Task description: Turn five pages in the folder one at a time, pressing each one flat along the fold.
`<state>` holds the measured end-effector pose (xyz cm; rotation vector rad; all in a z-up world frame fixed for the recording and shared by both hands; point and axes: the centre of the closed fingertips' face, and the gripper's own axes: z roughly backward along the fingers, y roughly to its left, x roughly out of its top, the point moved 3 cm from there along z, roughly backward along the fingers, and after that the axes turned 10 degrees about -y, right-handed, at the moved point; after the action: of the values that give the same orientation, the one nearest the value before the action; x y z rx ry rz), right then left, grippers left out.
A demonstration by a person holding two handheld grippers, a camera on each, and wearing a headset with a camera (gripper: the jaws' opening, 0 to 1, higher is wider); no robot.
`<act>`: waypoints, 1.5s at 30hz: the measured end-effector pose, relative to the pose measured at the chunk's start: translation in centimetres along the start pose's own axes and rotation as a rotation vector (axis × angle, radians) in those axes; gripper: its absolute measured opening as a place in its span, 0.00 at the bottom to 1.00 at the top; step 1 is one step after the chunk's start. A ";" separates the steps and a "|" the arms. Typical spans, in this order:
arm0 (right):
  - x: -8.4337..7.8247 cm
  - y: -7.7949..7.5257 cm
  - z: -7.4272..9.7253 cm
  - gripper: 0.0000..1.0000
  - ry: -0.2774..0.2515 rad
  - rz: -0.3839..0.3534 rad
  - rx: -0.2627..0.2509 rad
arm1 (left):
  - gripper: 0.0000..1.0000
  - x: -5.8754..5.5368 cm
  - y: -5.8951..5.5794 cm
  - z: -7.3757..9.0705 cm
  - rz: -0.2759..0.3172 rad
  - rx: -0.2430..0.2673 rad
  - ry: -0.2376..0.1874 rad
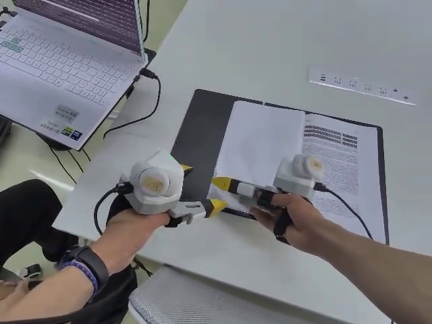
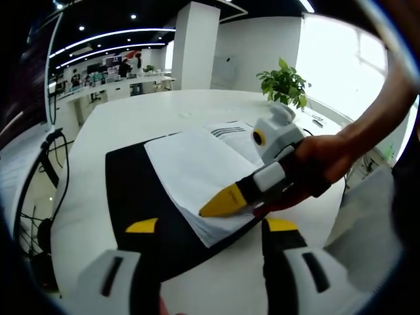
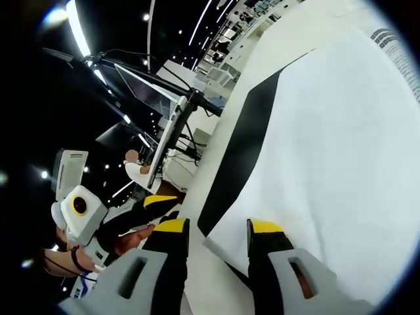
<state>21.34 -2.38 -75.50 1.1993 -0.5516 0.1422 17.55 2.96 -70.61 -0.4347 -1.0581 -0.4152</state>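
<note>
Leftmost on the white table (image 1: 270,47) sits an open laptop (image 1: 67,61). Next to it, the left hand (image 1: 128,233) holds the left gripper (image 1: 201,189) just off the near edge of the black folder (image 1: 199,131). Its jaws are spread apart with nothing between them and point toward the folder's lower left corner.

The folder lies open. A blank white page (image 1: 260,145) slopes from the fold over the inside of the left cover, and a printed page (image 1: 344,175) lies flat on the right half.

The right hand (image 1: 300,219) reaches the right gripper (image 1: 223,182) in from the right. In the right gripper view its jaws stand apart, with the blank page's near corner (image 3: 216,248) between them and slightly raised off the cover. A socket strip (image 1: 361,86) lies beyond the folder.
</note>
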 end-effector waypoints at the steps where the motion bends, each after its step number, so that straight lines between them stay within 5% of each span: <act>1: 0.1 0.1 0.1 0.34 -0.006 -0.009 0.009 | 0.60 0.0 0.1 -0.1 0.000 0.004 -0.002; 17: 4.1 1.3 4.4 0.32 -0.098 0.046 0.004 | 0.39 0.8 0.1 -3.2 -0.029 -0.027 0.000; 20: 5.4 -0.1 5.8 0.32 -0.120 0.051 -0.016 | 0.35 0.4 -0.1 -3.9 -0.035 -0.041 0.012; 33: 6.8 -1.0 8.2 0.31 -0.157 0.063 -0.064 | 0.12 -3.0 -0.1 -5.4 -0.024 -0.047 0.091; 38: 6.9 -1.5 8.5 0.30 -0.143 0.073 -0.067 | 0.04 -4.8 0.1 -5.2 -0.079 -0.049 0.147; 39: 6.9 -1.6 8.6 0.30 -0.141 0.074 -0.068 | 0.03 -4.2 0.2 -5.3 -0.098 -0.048 0.107; 45: 7.3 -2.1 8.9 0.28 -0.128 0.089 -0.061 | 0.01 -4.1 -0.3 -4.9 -0.140 -0.047 0.132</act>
<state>25.50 -12.56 -71.60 1.1300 -0.7167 0.1242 19.22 0.63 -76.31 -0.3704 -0.9547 -0.5868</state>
